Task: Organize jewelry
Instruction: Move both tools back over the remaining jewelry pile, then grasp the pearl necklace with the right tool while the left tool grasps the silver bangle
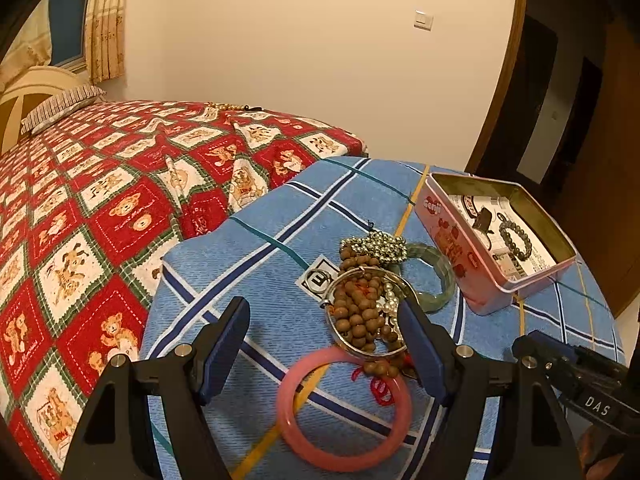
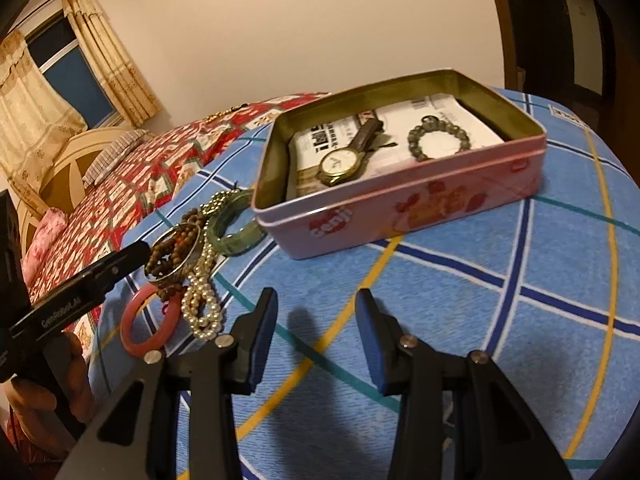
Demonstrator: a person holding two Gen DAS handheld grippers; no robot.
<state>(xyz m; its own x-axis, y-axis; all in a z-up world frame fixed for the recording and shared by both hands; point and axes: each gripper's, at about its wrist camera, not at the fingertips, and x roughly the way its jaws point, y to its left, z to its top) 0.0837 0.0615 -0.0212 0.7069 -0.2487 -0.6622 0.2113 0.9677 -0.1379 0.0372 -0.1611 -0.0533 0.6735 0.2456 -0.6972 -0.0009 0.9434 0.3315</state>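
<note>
Left claw [image 1: 324, 336]: tilted downward, jaws spread wide, nothing pressed between them. Right claw [image 2: 316, 320]: tilted downward, jaws parted, empty. Hand [image 2: 48, 396] grips left claw's handle.

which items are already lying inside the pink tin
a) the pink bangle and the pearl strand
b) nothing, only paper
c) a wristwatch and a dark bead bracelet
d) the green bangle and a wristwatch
c: in the right wrist view the wristwatch and the dark bead bracelet lie on printed paper inside the pink tin.

Pink bangle [image 1: 344, 406] partly hidden — wooden beads [image 1: 360, 312] overlap it.
</note>
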